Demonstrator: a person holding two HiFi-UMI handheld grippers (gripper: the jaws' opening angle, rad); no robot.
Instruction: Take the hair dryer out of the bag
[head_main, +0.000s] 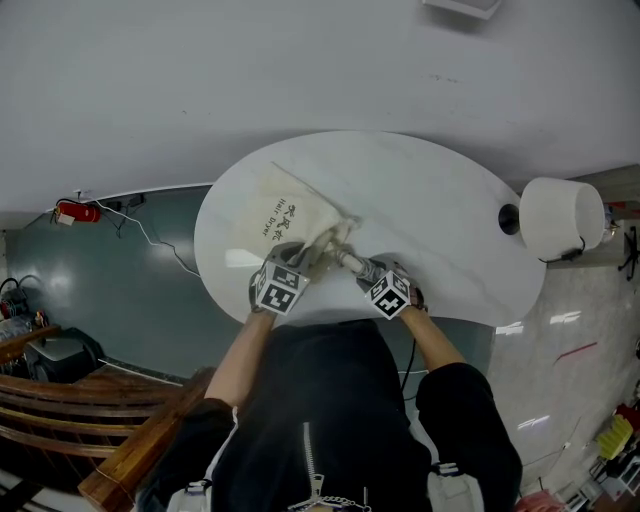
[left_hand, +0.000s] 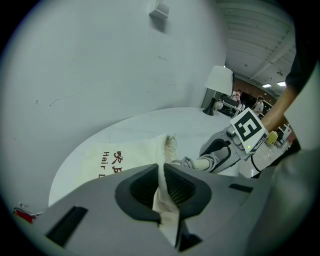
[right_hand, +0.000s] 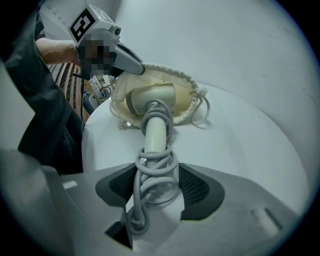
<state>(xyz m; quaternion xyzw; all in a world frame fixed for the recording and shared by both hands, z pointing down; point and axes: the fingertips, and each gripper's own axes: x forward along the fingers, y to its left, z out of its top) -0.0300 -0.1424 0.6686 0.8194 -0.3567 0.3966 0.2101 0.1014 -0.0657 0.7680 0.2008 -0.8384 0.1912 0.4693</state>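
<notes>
My left claw (left_hand: 162, 172) is clamped tight on a fold of cloth at the rim of the drawstring bag (left_hand: 122, 157), and the pinched fabric hangs down between its pads. Just ahead of this claw the rest of the bag lies flat on the white worktop (left_hand: 150, 127), brown lettering facing up.

My right claw (right_hand: 159, 175) stands wide, its pads squeezing nothing. The grey cord (right_hand: 156, 182), coiled round the end of the handle, sits between them. From there the hair dryer (right_hand: 152, 107) runs straight away from this claw. Its handle is out over the worktop, and its cream head lies in the bag's open mouth, which my left claw lifts at one side.

Well beyond my right claw, at the worktop's edge, stands a white-shaded lamp (left_hand: 219, 82).
</notes>
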